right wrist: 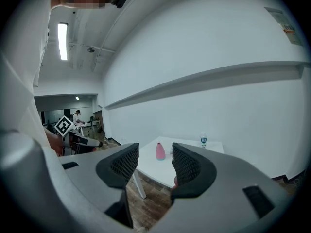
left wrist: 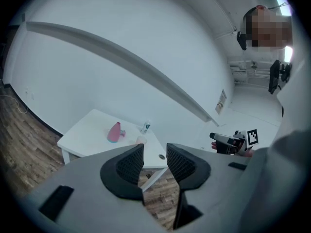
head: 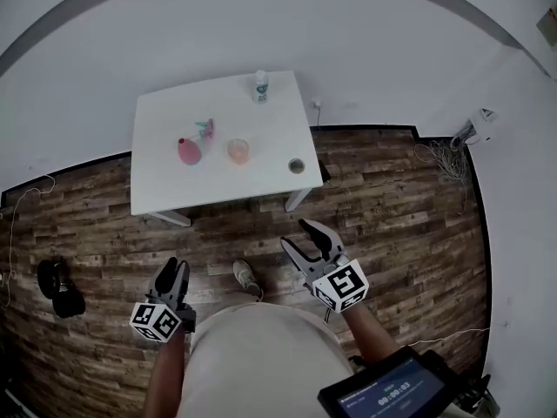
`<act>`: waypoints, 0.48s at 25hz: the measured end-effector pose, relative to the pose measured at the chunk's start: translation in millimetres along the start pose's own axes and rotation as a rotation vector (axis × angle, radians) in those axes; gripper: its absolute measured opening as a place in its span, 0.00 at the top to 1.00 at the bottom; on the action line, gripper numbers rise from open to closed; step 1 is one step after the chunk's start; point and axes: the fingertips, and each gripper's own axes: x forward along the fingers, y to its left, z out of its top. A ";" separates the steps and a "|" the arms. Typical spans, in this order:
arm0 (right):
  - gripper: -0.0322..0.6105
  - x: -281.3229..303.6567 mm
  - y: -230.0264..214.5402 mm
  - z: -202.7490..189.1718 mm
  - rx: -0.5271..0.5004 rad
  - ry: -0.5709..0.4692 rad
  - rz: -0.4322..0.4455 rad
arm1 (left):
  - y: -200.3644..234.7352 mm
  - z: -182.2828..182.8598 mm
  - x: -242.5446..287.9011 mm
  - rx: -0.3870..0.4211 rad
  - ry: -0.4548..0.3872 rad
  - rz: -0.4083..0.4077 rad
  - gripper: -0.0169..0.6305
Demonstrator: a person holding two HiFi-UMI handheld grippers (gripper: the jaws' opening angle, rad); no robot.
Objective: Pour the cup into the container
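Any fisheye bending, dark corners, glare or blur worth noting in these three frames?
Head view: strong fisheye, the floor boards bow, corners dark, the table evenly lit and sharp. Left gripper view: round black border, the wall ledge bends into an arc. Right gripper view: the ceiling light is blown out, border dark.

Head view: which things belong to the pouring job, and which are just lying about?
Job: cup; small round container, probably the target; left gripper and right gripper, both open, empty.
Lying about: bottle; pink vase, seemingly; dark object on the floor; cables.
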 end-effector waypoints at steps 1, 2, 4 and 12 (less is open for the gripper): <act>0.64 11.5 -0.9 2.2 -0.005 0.003 0.006 | 8.3 5.5 4.1 0.002 -0.002 0.002 0.76; 0.63 22.8 -1.5 4.0 -0.012 0.007 0.012 | 16.4 10.8 8.0 0.005 -0.005 0.003 0.76; 0.62 44.4 -2.8 6.2 -0.026 0.016 0.025 | 30.7 20.8 14.9 0.009 -0.015 0.005 0.76; 0.58 114.1 -13.5 3.8 -0.064 0.052 0.063 | 65.9 41.8 41.9 0.036 -0.029 0.004 0.75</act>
